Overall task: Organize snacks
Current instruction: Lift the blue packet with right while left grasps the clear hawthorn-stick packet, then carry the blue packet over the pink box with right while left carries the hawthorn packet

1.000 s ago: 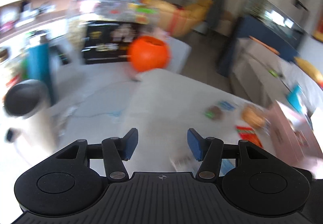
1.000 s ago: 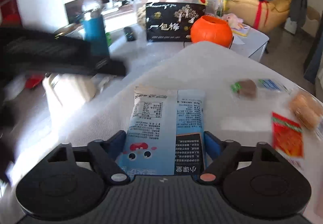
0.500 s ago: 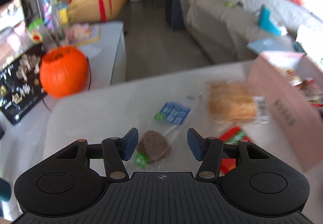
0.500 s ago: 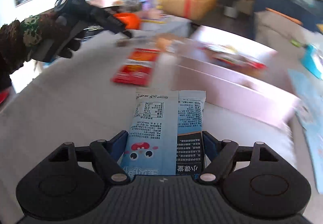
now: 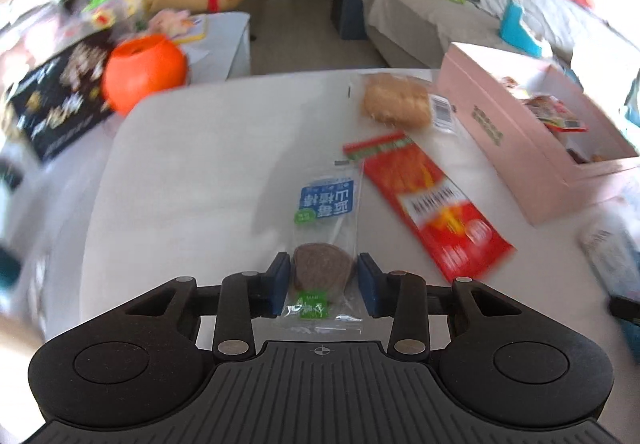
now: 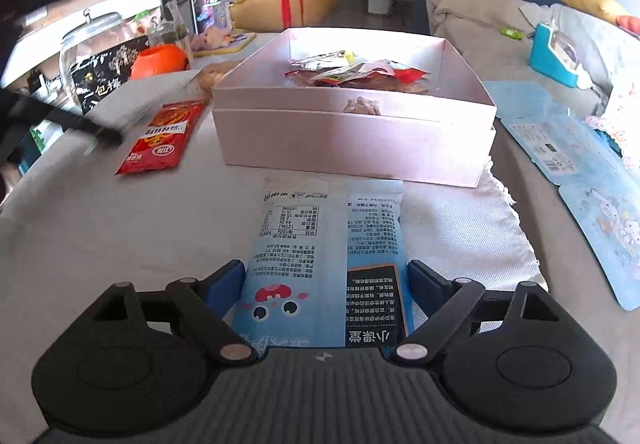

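1. Snacks lie in two places: some already in the pink box (image 6: pixel 352 132), the rest on the white table (image 5: pixel 192 180). The left gripper (image 5: pixel 323 278) is closing around the clear-wrapped brown cake (image 5: pixel 322 271), which lies on the table between its blue pads; small gaps show on both sides, so it is not yet pinched. The wrapper is slick and loose, so the pads may catch film only and the cake could slide out on the lift.
2. The right gripper (image 6: pixel 326 280) is opening around the blue-and-white packet (image 6: pixel 326 256). A gap shows at the right pad, while the left one looks just against the edge. The packet's far end stops short of the box wall, on the table side. Let go here, it would likely land in front of the box, not in it.
3. Further out, the red sachet (image 5: pixel 424 200) lies just beside the cake's wrapper; a sideways drag could nudge it.
4. The wrapped bun (image 5: pixel 396 104) sits near the box's side, where a swinging carry could knock it.
5. Both hands heading for the box together may collide.
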